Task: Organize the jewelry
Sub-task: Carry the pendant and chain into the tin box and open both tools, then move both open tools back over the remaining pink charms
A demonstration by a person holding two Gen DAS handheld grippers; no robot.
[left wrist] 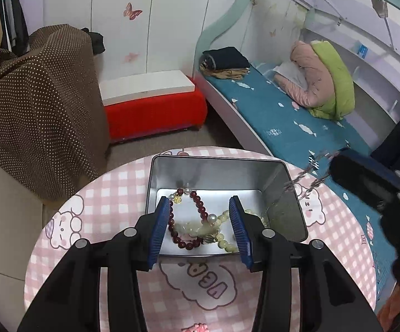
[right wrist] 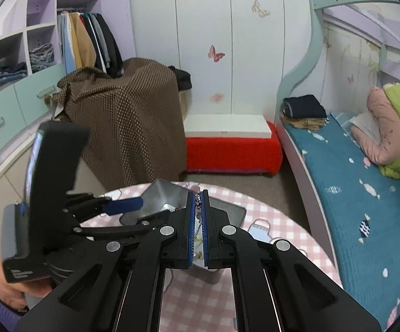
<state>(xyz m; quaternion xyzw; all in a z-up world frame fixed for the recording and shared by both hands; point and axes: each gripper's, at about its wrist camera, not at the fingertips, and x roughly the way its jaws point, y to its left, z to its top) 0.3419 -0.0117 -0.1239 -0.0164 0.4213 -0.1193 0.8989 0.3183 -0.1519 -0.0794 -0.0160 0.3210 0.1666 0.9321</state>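
Note:
A silver metal tin (left wrist: 283, 193) stands on the pink checked round table (left wrist: 111, 193). Inside lie a dark red bead bracelet (left wrist: 200, 207) and a pale green bead bracelet (left wrist: 222, 238). My left gripper (left wrist: 201, 232) is open, its blue pads just above the tin's near rim, around the bracelets without touching them. My right gripper (right wrist: 198, 221) is shut on a thin silver chain (right wrist: 198, 202). In the left wrist view the right gripper comes in from the right, and the chain (left wrist: 307, 174) hangs down over the tin's right wall. The tin (right wrist: 164, 193) also shows behind the right gripper.
A bed with a blue cover (left wrist: 296, 127) runs along the right. A red stool (left wrist: 155, 110) topped by a white board and a brown dotted cloth heap (left wrist: 33, 105) stand beyond the table. A wardrobe with hanging clothes (right wrist: 89, 41) is at the far left.

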